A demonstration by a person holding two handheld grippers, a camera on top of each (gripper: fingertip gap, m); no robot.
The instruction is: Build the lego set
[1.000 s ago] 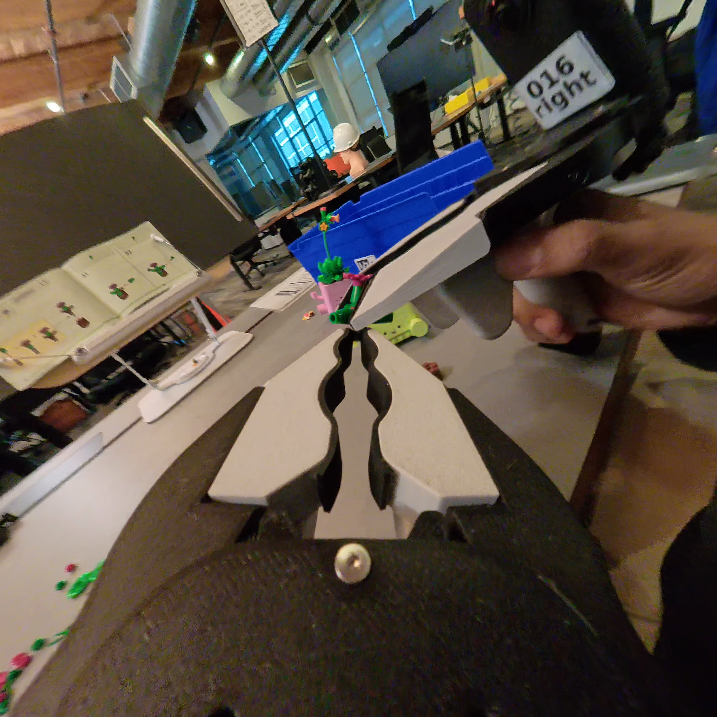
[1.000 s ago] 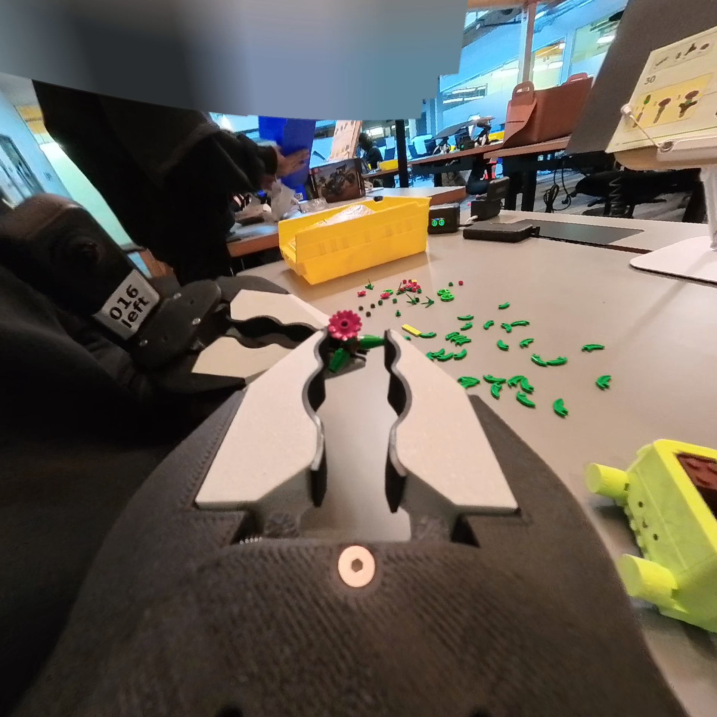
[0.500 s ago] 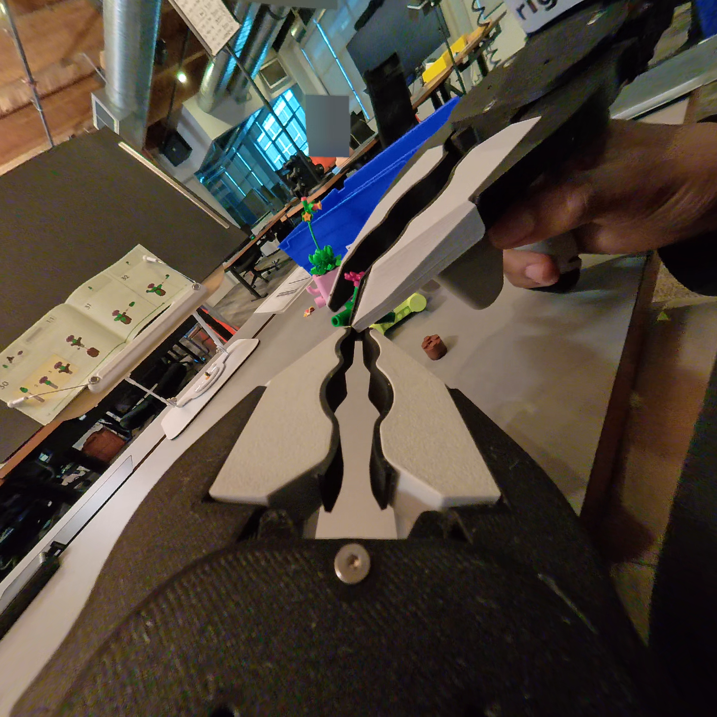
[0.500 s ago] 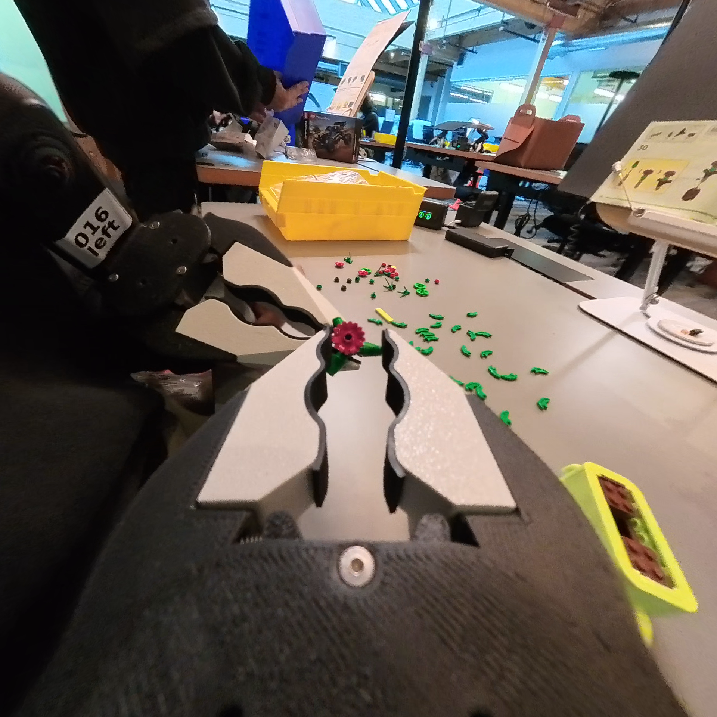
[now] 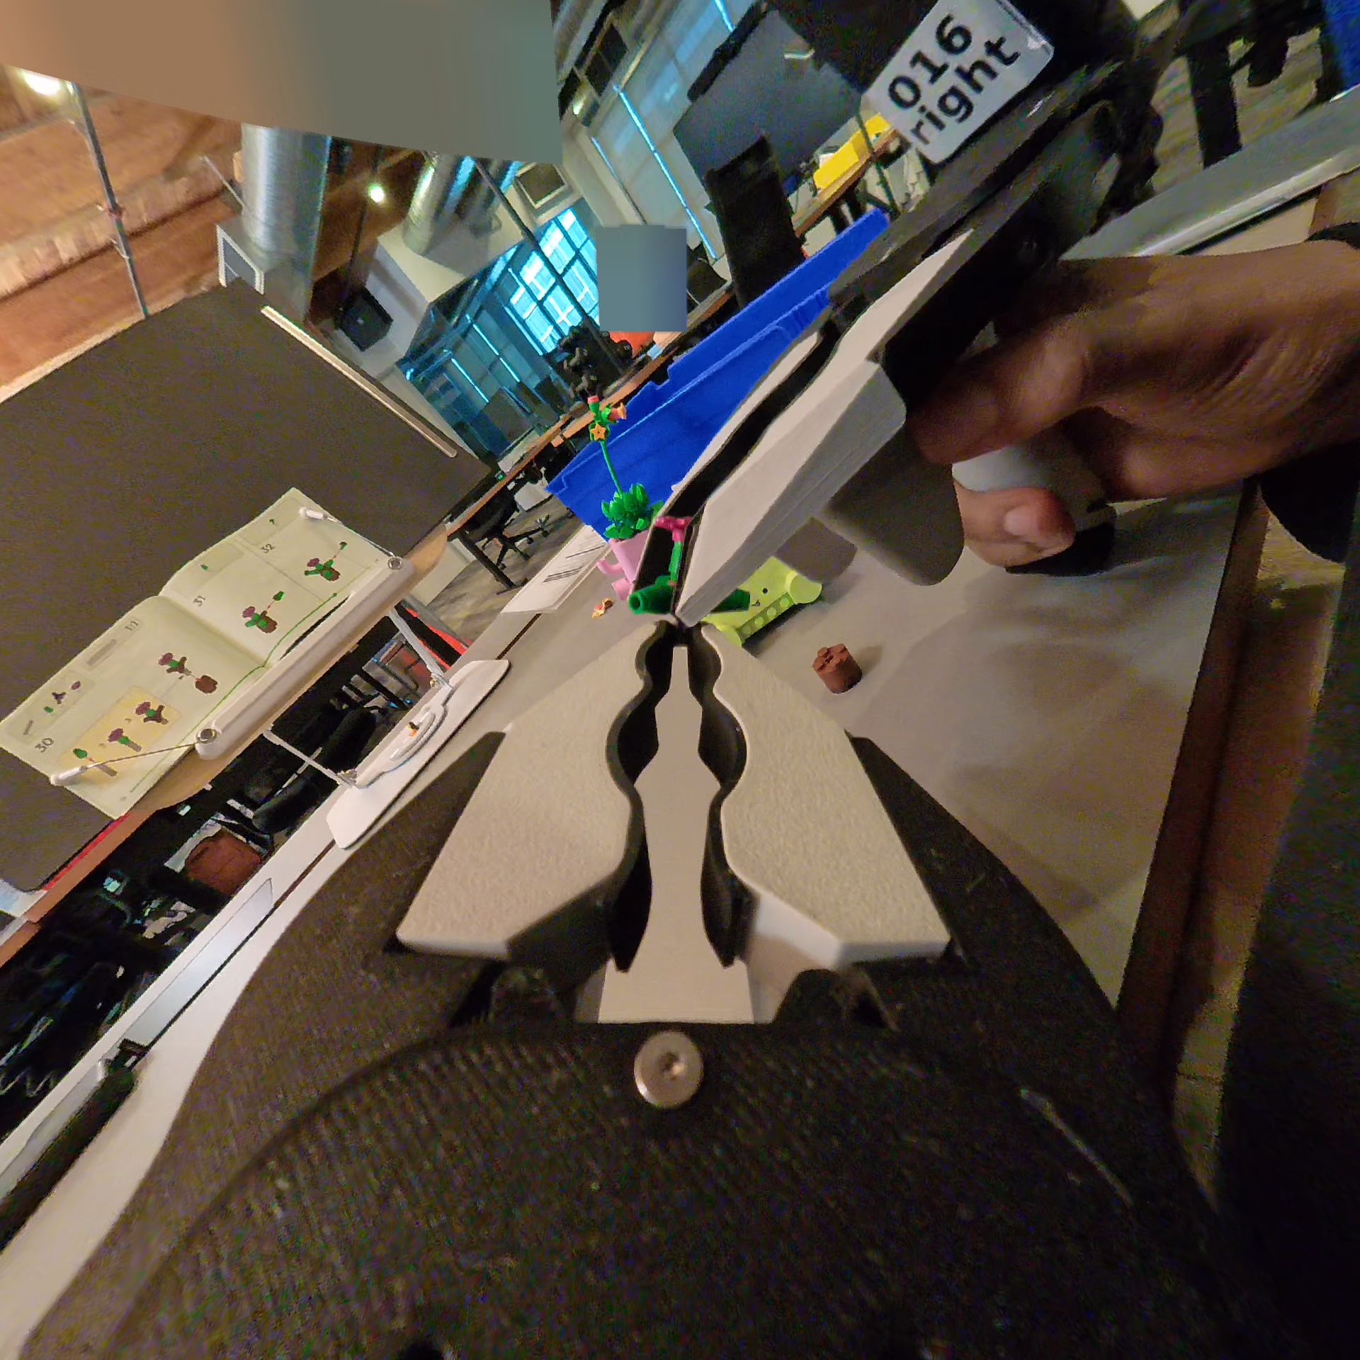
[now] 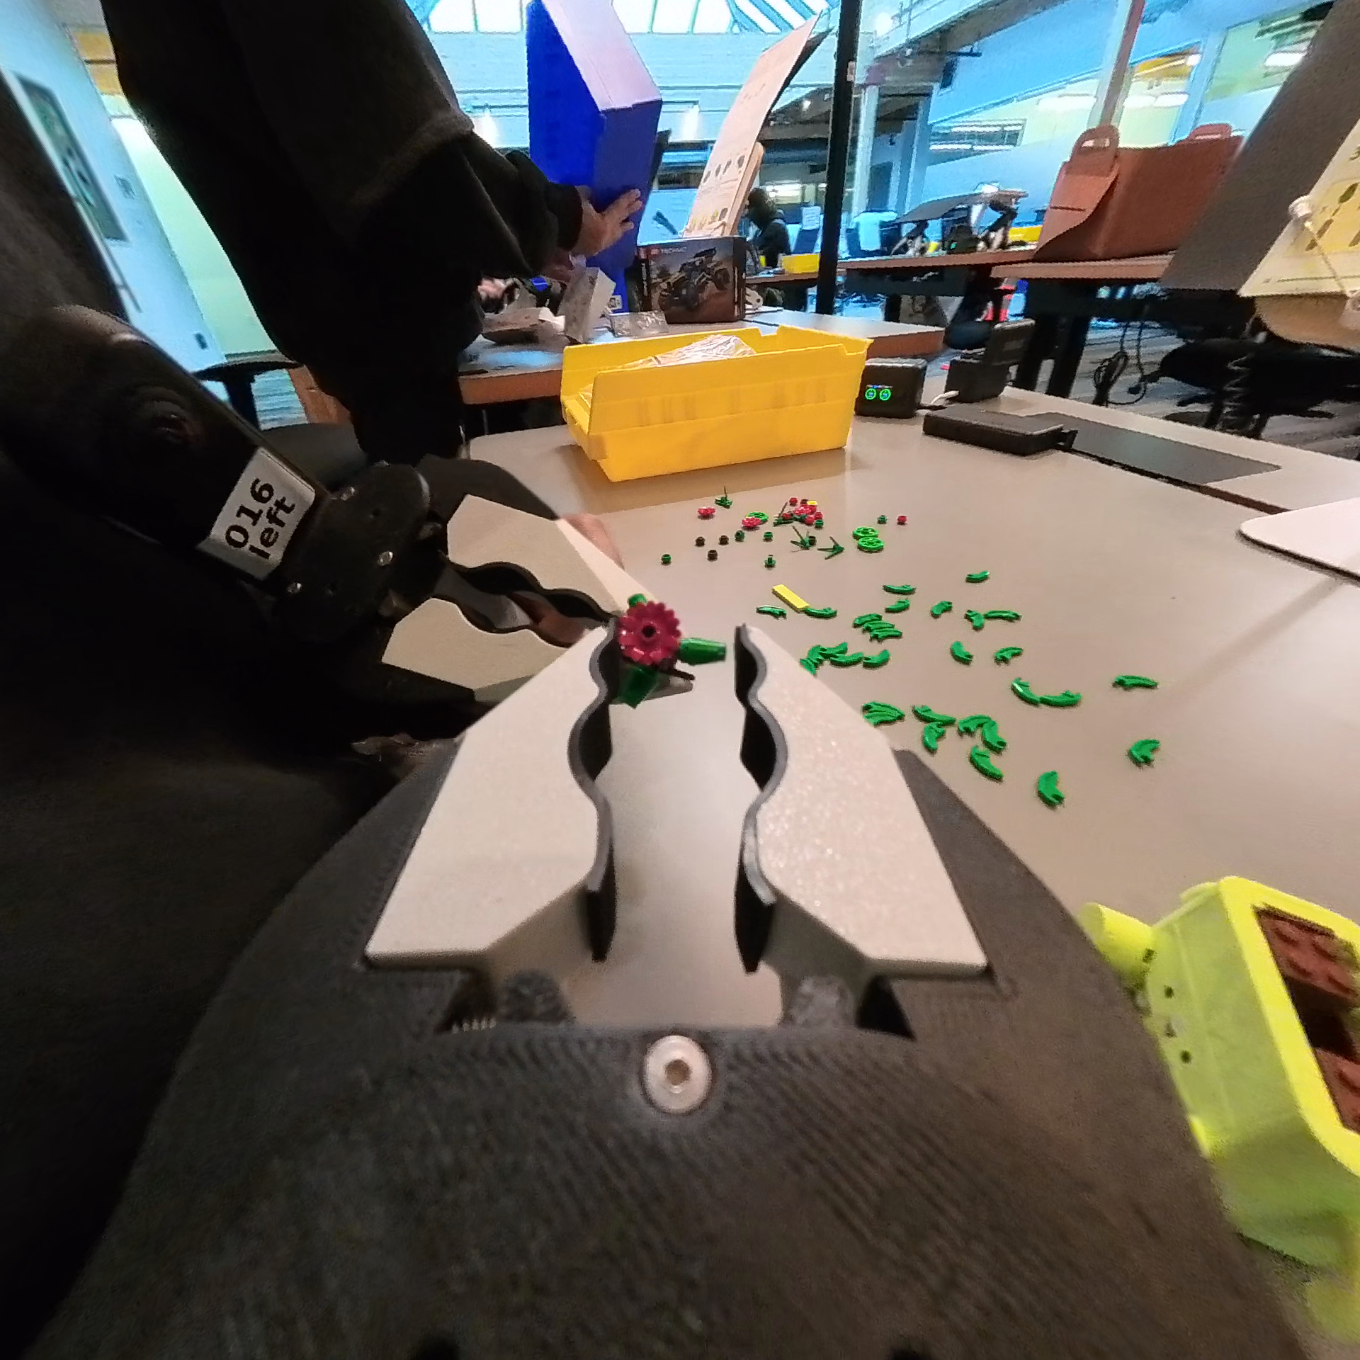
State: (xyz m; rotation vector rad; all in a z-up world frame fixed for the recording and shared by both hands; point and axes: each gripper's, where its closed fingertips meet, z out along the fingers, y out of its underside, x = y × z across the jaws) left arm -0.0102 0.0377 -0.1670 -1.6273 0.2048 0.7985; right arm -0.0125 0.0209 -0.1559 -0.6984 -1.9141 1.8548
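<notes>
Joining the small flower stem (image 6: 647,636) is judged to be the step in hand, and it is carried out in the air above the near edge of the desk (image 6: 1104,589). The stem, topped by a dark-red blossom with green leaves below it, is seen between the fingers of the right gripper (image 6: 671,636), close against one of them. Those fingers stand apart; whether the stem is truly clamped across its leaves cannot be told. The fingers of the left gripper (image 5: 673,633) are pressed together at their tips, which are brought up right against the green lower end of the stem; whether a small part is pinched there cannot be told.

For a clean fit, the two grippers should be kept in line along the stem, and the push should be given straight, not sideways, since the thin stem is likely to pivot or slip out. Pressure should be raised slowly. The work is best held over the desk, not past its edge, so that a dropped piece is caught.

Loose green leaves (image 6: 957,725) are scattered mid-desk, before the yellow bin (image 6: 706,419) at the far edge. A lime-green holder (image 6: 1214,1067) with brown bricks lies just beside the right gripper.
</notes>
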